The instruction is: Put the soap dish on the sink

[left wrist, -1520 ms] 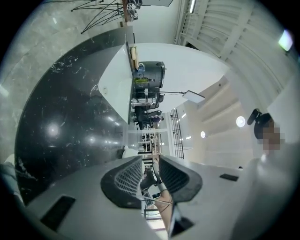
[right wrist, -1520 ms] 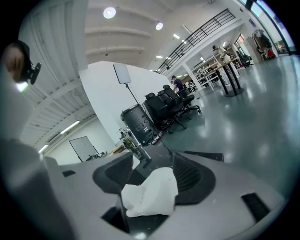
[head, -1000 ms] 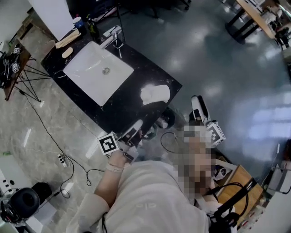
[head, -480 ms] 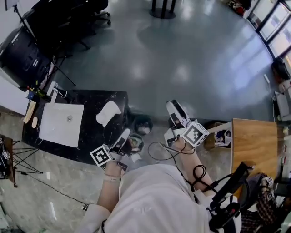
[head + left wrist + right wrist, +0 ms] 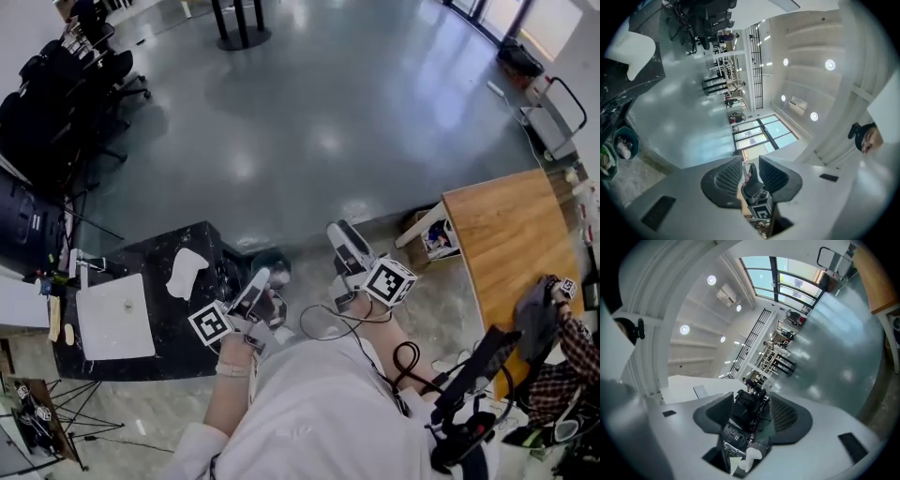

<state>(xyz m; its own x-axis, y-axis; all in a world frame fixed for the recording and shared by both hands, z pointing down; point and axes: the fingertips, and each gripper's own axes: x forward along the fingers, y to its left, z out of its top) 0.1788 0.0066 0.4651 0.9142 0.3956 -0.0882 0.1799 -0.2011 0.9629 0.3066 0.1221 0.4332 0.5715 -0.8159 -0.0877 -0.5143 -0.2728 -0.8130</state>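
Note:
The black counter with the white sink basin lies at the lower left of the head view. A pale wooden piece, perhaps the soap dish, rests on the counter beside the basin; it is too small to tell. My left gripper hovers off the counter's right end, its jaws a little apart and empty. My right gripper is held over the grey floor, open and empty. In the left gripper view only the counter's corner shows. Both grippers point out into the room.
A white cloth lies on the counter's right part, also seen as the white cloth. Small bins stand by the counter's end. A wooden table is at the right, with a box beside it. Cables trail near my body.
The head view has swung away from the sink: the counter slid from the upper middle to the lower left and looks smaller. Both grippers stayed in front of the body, holding nothing.

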